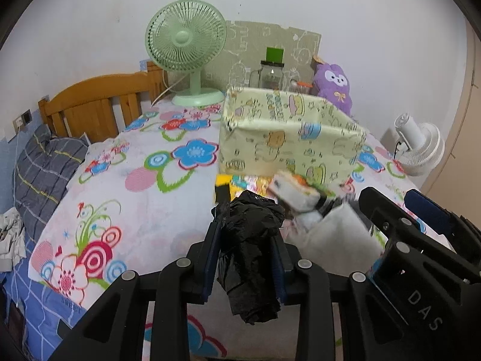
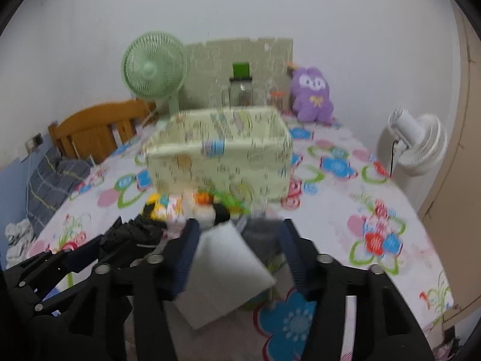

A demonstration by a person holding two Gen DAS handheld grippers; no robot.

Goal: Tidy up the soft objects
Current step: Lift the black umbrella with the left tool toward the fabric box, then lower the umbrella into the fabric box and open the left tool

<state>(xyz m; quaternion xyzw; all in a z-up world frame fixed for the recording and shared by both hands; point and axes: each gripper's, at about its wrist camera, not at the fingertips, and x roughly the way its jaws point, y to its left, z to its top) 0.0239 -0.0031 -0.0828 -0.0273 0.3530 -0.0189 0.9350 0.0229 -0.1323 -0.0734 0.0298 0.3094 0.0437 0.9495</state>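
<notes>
A crumpled black bag (image 1: 251,242) is clamped between the fingers of the left gripper (image 1: 245,228), its loose end hanging below the jaws above the flowered bedspread (image 1: 126,180). Just to its right, the right gripper (image 2: 237,234) stands with its fingers spread wide; a white pad (image 2: 224,270) sits tilted between them, against the left finger and apart from the right, so whether it is truly held I cannot tell. Just ahead of both grippers lies a small heap of soft toys (image 1: 300,191) and a yellow item (image 1: 224,185), touching the front wall of a pale yellow fabric box (image 1: 288,138). Behind the box stand a green fan (image 1: 186,48), a jar (image 1: 270,73) and a purple plush (image 1: 333,85); a white fan (image 1: 421,147) stands at the right.
</notes>
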